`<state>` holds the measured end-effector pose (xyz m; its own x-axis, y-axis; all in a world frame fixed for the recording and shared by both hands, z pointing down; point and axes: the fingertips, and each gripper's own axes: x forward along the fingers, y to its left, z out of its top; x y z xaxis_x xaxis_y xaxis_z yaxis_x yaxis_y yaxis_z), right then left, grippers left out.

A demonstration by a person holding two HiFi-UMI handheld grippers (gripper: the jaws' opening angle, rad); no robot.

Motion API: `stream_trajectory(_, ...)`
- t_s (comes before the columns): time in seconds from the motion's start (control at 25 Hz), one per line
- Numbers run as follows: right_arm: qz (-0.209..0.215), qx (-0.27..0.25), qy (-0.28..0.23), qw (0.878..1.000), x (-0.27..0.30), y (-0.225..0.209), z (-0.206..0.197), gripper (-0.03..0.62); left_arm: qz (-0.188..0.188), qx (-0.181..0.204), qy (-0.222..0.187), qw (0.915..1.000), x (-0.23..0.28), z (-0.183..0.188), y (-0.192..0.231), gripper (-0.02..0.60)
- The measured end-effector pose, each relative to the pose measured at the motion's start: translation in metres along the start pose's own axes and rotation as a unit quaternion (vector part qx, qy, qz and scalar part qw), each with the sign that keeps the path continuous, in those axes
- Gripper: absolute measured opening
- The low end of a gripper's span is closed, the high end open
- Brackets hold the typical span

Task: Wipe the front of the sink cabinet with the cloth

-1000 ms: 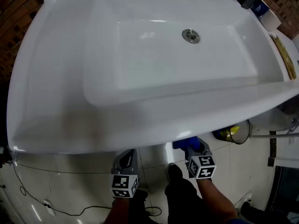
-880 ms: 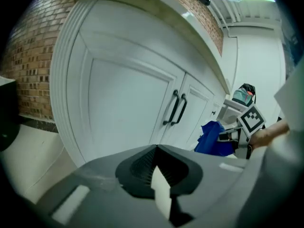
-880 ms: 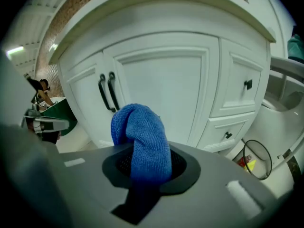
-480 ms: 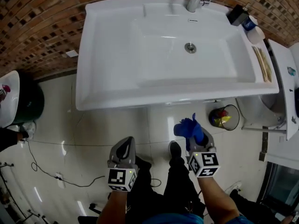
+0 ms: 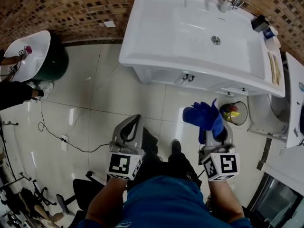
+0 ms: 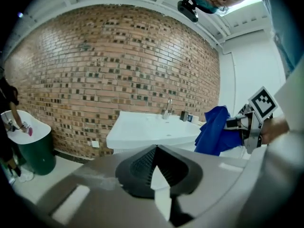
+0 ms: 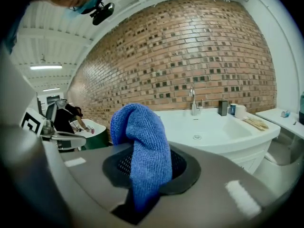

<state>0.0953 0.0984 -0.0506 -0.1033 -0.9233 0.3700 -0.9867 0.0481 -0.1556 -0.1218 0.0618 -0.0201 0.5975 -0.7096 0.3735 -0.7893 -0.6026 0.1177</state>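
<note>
grey left hand-held gripper (image 5: 135, 119), right hand-held gripper (image 5: 214, 129), black-white marker cubes (image 5: 124, 166); blue top (image 5: 161, 201), black shoe (image 5: 175, 147).

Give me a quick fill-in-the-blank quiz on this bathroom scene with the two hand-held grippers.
1. The right gripper is shut on a cloth whose colour is ____.
2. The left gripper has its jaws together with ____ between them.
3. The wall behind the sink cabinet is built of ____.

Missing words: blue; nothing; brick.
</note>
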Motion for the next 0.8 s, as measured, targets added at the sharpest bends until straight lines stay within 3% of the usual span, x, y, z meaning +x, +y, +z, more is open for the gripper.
stream_trajectory(0.16, 0.060, -0.003, -0.022, 0.998, -0.041, 0.013, 0.023, 0.084, 0.062, -0.015, -0.027, 0.9976, -0.044, 0.023, -0.033, 0.006)
stream_trajectory(0.36, 0.109, -0.021, -0.051, 0.993, -0.102, 0.010, 0.048, 0.084, 0.095, -0.026, -0.059, 0.9934, -0.090, 0.043, -0.091, 0.006)
stream_trajectory(0.6, 0.103, 0.000, -0.087, 0.991, -0.169, -0.004, 0.073, 0.084, 0.055, 0.026, -0.052, 0.9968, -0.104, 0.055, -0.147, 0.006)
stream_trajectory(0.8, 0.073, 0.004, -0.116, 0.991, -0.218, -0.007, 0.085, 0.084, 0.010, 0.020, -0.101, 0.9947, -0.113, 0.096, -0.191, 0.006)
